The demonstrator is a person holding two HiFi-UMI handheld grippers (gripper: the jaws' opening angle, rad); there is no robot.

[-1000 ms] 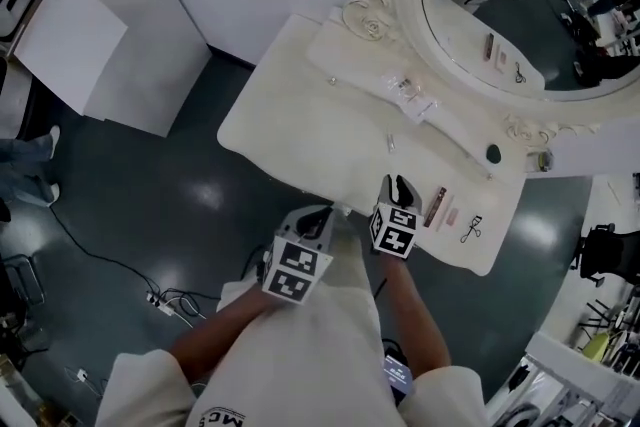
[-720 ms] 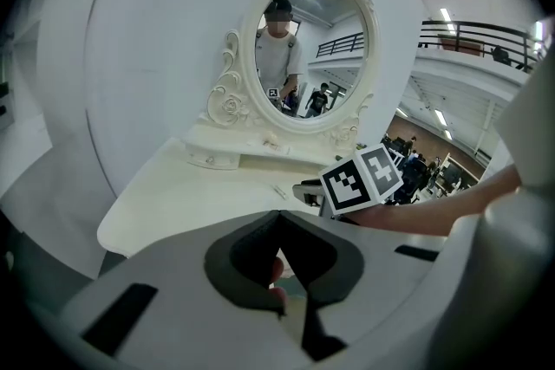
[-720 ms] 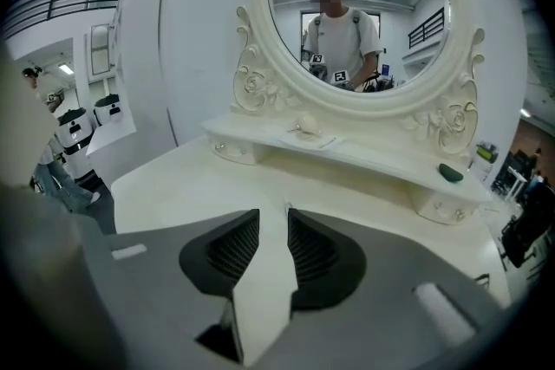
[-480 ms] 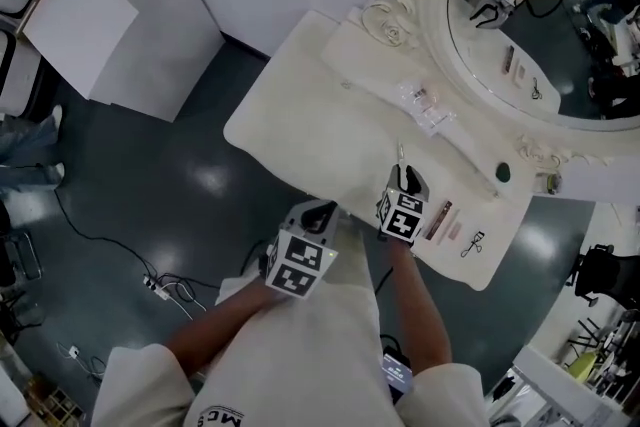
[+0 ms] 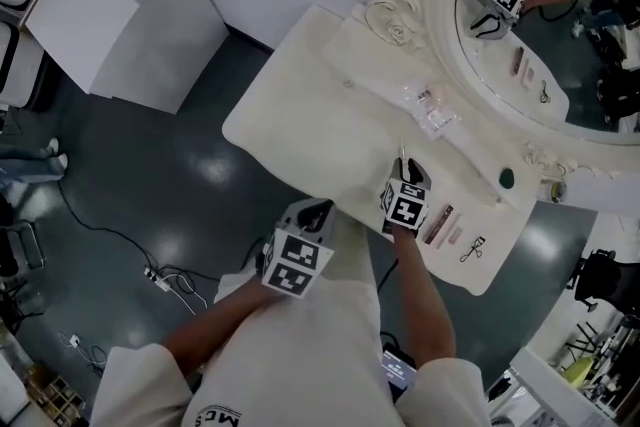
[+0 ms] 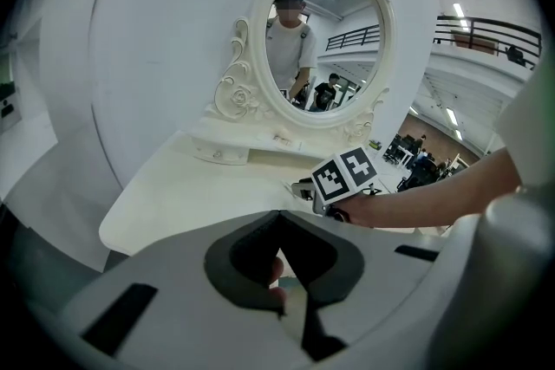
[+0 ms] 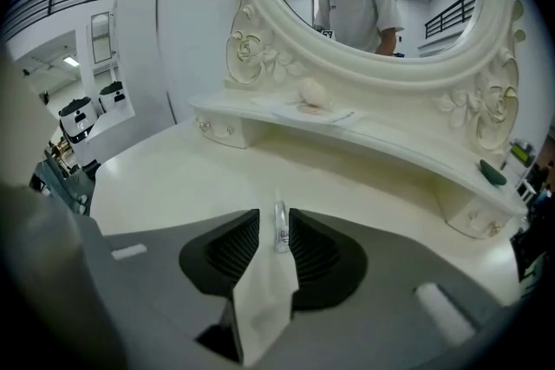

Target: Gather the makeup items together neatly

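Head view: right gripper [image 5: 408, 168] tilts down, fingers slightly apart astride small tube [image 7: 279, 231]; left gripper [image 5: 318, 208] closed.

**Tally at the dressing table**

One dressing table [image 5: 310, 115], with one oval mirror [image 5: 442, 10] and one raised shelf [image 5: 385, 75] along the back edge. Six small items in all.

On the shelf, two:
- one clear packet [image 5: 427, 107] about mid-shelf
- one dark green piece [image 5: 506, 178] toward the right end

On the tabletop, four:
- one clear tube [image 5: 403, 153] near the middle
- one dark red stick [image 5: 438, 224], one pink stick [image 5: 453, 235] and one eyelash curler [image 5: 472, 249], side by side near the front right corner

Two grippers: left gripper [image 5: 318, 208] off the front edge, right gripper [image 5: 410, 165] over the tabletop.
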